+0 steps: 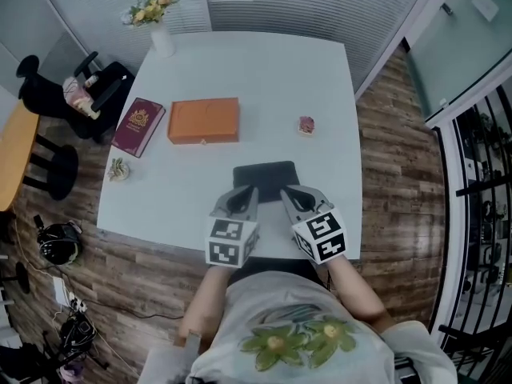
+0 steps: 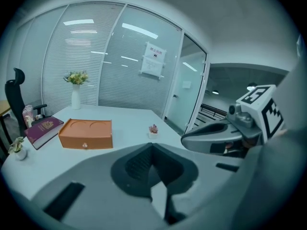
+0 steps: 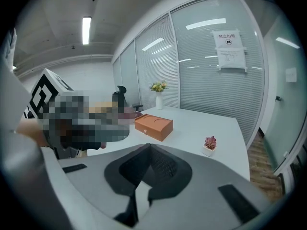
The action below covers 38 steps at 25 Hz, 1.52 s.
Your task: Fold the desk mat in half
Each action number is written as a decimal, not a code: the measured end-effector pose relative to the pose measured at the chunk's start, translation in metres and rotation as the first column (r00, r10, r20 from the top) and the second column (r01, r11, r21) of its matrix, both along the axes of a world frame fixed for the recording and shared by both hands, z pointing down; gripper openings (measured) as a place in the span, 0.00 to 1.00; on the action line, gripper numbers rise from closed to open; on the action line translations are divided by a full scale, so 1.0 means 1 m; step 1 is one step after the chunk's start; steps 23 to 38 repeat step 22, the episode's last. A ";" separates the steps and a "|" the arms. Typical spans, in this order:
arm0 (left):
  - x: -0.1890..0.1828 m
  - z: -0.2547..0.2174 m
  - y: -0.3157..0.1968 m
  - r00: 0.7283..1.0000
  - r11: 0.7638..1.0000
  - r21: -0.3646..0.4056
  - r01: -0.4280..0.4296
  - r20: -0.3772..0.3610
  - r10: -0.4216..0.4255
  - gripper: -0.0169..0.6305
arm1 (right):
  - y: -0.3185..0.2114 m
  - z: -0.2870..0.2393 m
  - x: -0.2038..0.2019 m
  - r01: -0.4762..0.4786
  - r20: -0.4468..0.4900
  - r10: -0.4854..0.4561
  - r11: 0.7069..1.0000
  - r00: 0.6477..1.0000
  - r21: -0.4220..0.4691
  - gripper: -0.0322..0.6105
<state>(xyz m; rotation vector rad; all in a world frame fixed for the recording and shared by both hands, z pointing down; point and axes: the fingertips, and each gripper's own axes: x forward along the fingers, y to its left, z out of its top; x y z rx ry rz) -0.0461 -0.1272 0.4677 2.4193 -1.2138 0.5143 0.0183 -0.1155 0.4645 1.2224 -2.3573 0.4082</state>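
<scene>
A small dark desk mat lies flat on the white table, close to its near edge. My left gripper and right gripper hang side by side over the mat's near edge, both pointing away from me. In the left gripper view my left gripper is shut, pads together, with nothing visible between them. The right gripper is shut in the same way. The jaws hide the mat in both gripper views, and only white table shows beyond the tips.
An orange box and a maroon book lie on the far left half. A tiny potted plant stands to the right, a flower vase at the far corner. A black chair stands left of the table.
</scene>
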 end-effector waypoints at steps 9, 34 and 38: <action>0.003 0.000 0.020 1.000 1.000 -0.019 0.004 -0.002 -0.004 0.03 | 0.017 -0.001 -0.001 0.006 0.006 -0.006 1.000 1.000 -0.020 0.08; 0.004 0.001 0.034 1.000 1.000 -0.014 0.012 -0.012 -0.013 0.03 | 0.033 -0.005 -0.008 0.027 0.046 -0.026 0.999 0.999 -0.025 0.08; 0.004 0.001 0.034 1.000 1.000 -0.014 0.012 -0.012 -0.013 0.03 | 0.033 -0.005 -0.008 0.027 0.046 -0.026 0.999 0.999 -0.025 0.08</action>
